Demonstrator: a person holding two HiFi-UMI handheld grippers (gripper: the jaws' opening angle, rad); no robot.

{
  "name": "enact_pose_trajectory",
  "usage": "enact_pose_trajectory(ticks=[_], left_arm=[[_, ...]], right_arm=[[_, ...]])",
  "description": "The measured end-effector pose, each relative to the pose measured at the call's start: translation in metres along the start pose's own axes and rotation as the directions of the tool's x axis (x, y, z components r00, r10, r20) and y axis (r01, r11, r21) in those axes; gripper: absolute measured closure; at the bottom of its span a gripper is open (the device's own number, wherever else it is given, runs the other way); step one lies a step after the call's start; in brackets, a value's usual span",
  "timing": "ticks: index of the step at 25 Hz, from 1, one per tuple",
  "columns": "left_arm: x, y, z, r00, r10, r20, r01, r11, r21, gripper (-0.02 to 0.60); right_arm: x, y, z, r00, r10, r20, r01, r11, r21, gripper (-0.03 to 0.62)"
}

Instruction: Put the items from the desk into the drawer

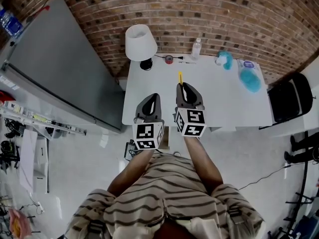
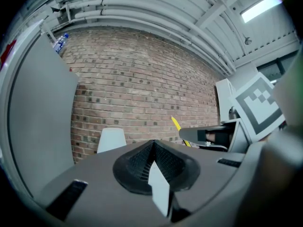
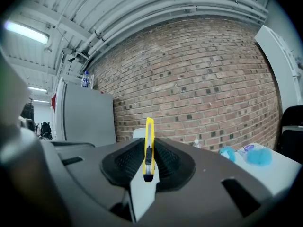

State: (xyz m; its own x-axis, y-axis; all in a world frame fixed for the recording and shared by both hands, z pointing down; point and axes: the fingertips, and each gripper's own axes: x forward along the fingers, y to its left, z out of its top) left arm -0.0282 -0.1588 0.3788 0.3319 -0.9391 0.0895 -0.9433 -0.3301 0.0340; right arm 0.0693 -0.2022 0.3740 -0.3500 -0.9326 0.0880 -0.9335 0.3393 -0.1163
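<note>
Right claw [image 3: 149,167] is clenched on a slim yellow plastic utility knife [image 3: 149,141] with a black slider. The knife's long axis runs along the jaws and its tip sticks out ahead toward the brick wall [image 3: 199,79], over the smooth white surface [image 1: 219,101]. Left claw [image 2: 154,150] is closed, ribbed black pads [image 2: 138,162] together, nothing between them

Right gripper [image 1: 183,86]: utility knife [image 1: 180,77] between its jaws, projecting ahead over the desk [image 1: 224,101].
Left gripper [image 1: 153,97]: just beside it, on its left.
Ahead-left, on the desk's far corner: lamp [image 1: 140,44].
Straight ahead, along the far edge: tape roll [image 1: 169,59], bottle [image 1: 197,48].
Far right, off the desk: chair [image 1: 290,101].
</note>
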Motion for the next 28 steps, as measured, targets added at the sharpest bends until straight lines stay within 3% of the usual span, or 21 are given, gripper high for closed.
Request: enact_pose_trajectory(ticks=[15,28], left_arm=[[-0.001,0.004,0.037,0.996,-0.001,0.086,-0.001,1.000,0.026,0.574],[0.001,-0.005,0.047,0.994,-0.038,0.100,0.034,0.999,0.039,0.574]], right_arm=[[-0.025,0.018,0.023,0.998,0.014,0.054,-0.012,0.999,-0.040,0.526],[-0.031,0.023,0.028,0.998,0.014,0.063,-0.013,1.000,-0.022,0.527]])
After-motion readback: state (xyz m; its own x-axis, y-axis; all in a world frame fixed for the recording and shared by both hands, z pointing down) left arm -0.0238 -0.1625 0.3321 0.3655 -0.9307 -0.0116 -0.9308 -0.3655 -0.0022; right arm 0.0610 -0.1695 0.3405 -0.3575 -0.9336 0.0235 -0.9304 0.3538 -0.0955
